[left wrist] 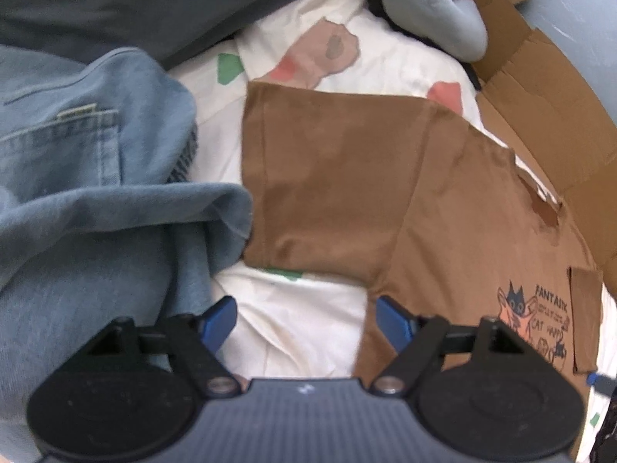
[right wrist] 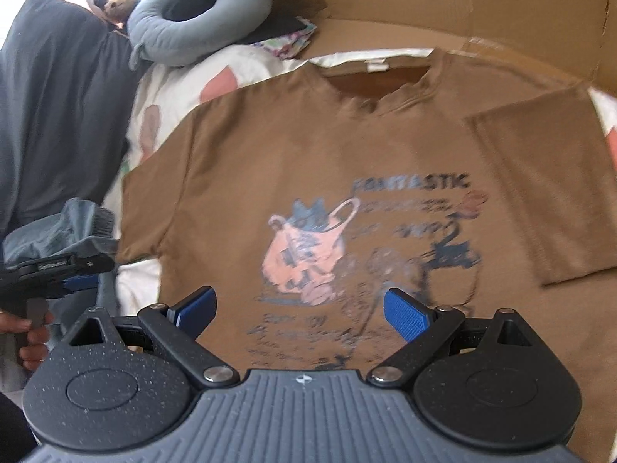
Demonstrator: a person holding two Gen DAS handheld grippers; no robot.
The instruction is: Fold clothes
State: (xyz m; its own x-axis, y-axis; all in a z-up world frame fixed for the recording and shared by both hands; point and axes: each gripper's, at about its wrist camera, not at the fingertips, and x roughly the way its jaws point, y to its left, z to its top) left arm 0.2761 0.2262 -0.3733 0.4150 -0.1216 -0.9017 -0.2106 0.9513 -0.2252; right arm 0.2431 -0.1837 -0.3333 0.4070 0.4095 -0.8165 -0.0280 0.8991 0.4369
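A brown T-shirt [right wrist: 308,146] with a cat print lies flat, face up, on a white patterned sheet [left wrist: 293,328]. Its right sleeve [right wrist: 547,177] is folded in over the body. In the left wrist view its left sleeve [left wrist: 327,177] spreads out flat. My left gripper [left wrist: 306,318] is open and empty, low over the sheet beside the shirt's side seam, just below that sleeve. It also shows at the left edge of the right wrist view [right wrist: 83,281]. My right gripper [right wrist: 299,310] is open and empty, above the shirt's printed chest.
Blue denim clothing [left wrist: 88,200] is heaped left of the shirt, touching the sleeve edge. A grey neck pillow [right wrist: 193,27] and a dark cushion [right wrist: 58,108] lie behind. Flattened cardboard [left wrist: 547,88] lies along the shirt's collar side.
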